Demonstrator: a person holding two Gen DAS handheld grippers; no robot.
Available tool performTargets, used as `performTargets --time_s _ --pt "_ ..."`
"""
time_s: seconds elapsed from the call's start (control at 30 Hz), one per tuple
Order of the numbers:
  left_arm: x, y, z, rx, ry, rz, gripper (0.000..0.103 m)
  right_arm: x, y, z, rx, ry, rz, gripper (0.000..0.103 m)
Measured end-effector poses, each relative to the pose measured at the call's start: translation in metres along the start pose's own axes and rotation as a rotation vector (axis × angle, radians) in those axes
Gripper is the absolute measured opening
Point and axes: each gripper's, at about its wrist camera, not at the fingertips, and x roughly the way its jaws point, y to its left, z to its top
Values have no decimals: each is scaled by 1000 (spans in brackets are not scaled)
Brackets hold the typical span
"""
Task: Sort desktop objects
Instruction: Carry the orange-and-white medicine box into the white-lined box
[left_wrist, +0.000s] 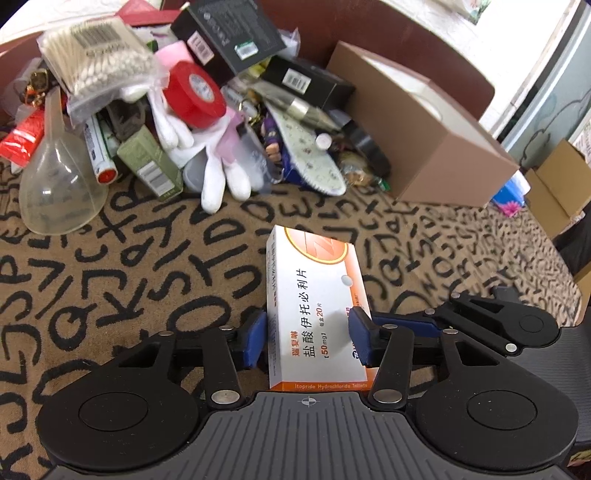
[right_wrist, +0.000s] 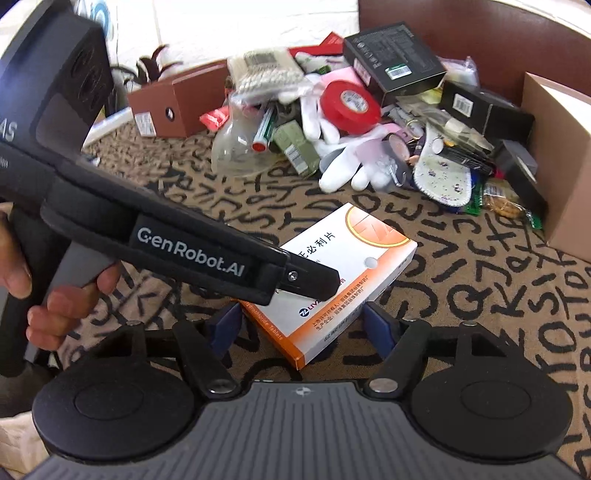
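Note:
A white and orange medicine box lies flat on the lettered tan cloth. In the left wrist view my left gripper has its blue pads pressed on the two long sides of the box's near end. The right wrist view shows the same box lying askew between the pads of my right gripper. Those pads stand wide, close beside the box's edges without clamping it. The left gripper's black casing reaches across over the box, held by a person's hand.
Behind the box is a heap of clutter: a red tape roll, white gloves, a clear funnel, a cotton swab bag and black cartons. A brown cardboard box stands at the right, another at the back left.

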Motion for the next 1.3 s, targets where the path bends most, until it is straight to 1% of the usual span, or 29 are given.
performTargets --time_s 0.13,0.27,0.37,0.43,0.53,0.7,0.8,0.9,0.97,1.13,1.3 --pt "-19 -16 17 19 -64 -21 49 -26 -5 13 18 -70 -12 75" --pt "-39 -43 47 89 -165 -39 49 -58 -12 37 12 -169 -63 75" --pt "-45 -64 73 125 -222 -64 49 -79 -25 55 8 -236 -104 75" --pt "-44 -78 93 139 -248 -94 49 -92 -35 66 5 -277 -139 75" --pt "-37 -96 125 128 -270 -145 49 -110 -56 83 4 -326 -191 74" --pt "-16 -142 168 214 -319 -153 49 -130 -100 111 4 -361 -259 74" --pt "9 -162 188 240 -308 -176 49 -135 -132 121 18 -354 -295 74" --pt "44 -175 207 208 -259 -233 49 -138 -167 125 51 -331 -328 74" --pt "65 -185 215 197 -236 -258 49 -137 -188 125 68 -316 -346 74" --pt "121 -208 226 212 -203 -273 49 -129 -238 116 101 -277 -372 74" --pt "172 -214 237 166 -145 -291 49 -114 -275 108 99 -230 -376 74"
